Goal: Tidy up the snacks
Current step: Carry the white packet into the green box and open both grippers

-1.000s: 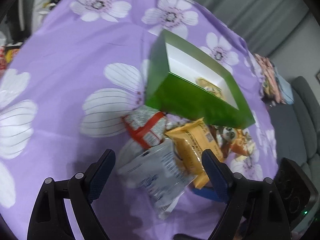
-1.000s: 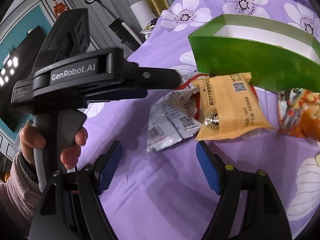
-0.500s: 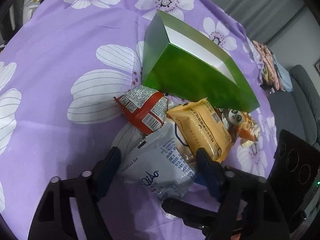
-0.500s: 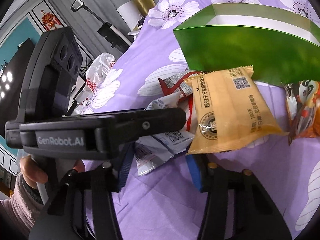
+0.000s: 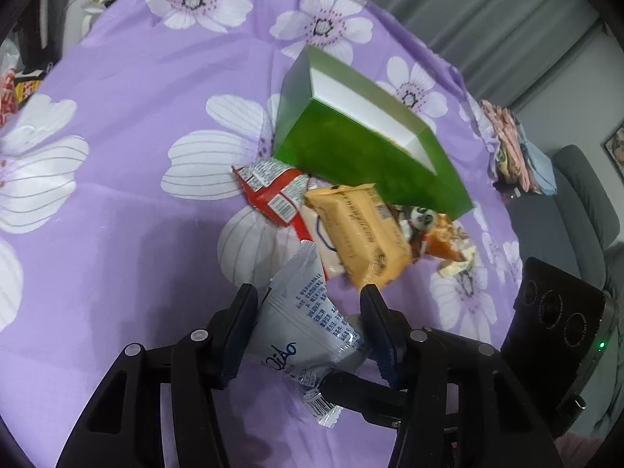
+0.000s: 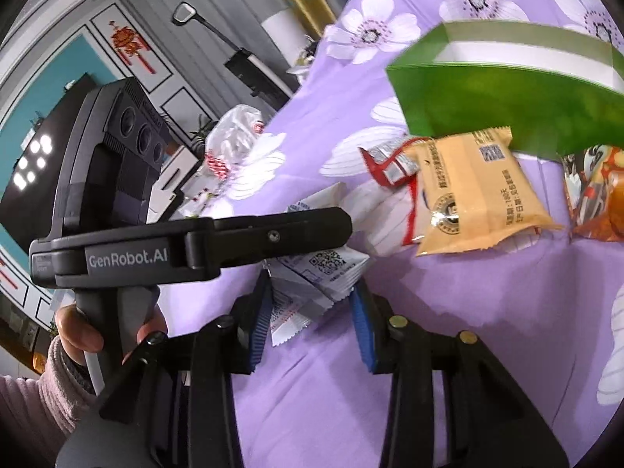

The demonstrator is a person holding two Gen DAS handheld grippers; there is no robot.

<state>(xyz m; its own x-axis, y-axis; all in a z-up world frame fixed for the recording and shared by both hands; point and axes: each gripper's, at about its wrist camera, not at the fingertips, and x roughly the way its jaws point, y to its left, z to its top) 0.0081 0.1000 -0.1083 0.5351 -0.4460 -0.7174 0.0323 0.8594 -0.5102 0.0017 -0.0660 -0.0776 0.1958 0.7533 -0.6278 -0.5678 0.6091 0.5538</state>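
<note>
We see the left gripper (image 5: pixel 308 312) closed on a silver-white snack packet (image 5: pixel 300 319), its blue-padded fingers (image 5: pixel 243 319) pressing both sides of the wrapper; the packet sits crumpled between them, its crimped end hanging down toward the purple flowered cloth (image 5: pixel 117 234). The right gripper (image 6: pixel 312 312) straddles the other end of that same packet (image 6: pixel 319 273); its fingers (image 6: pixel 360 327) stand narrowly apart at the wrapper's edges, and we cannot tell whether they pinch it. The left gripper's body (image 6: pixel 187 249) crosses the right wrist view, held by a hand (image 6: pixel 93 331) in a pink sleeve.

The remaining snacks lie in a cluster just beyond the held packet: an orange-yellow packet (image 5: pixel 358 234) on top, overlapping a white packet with red trim (image 5: pixel 316 234); a red-and-silver packet (image 5: pixel 273 191) to its left, touching the green box (image 5: pixel 362 156); an orange panda-print packet (image 5: pixel 433 230) to its right, against the box's near wall. The box stands open at the top, white inside; its contents are hidden from both views.
</note>
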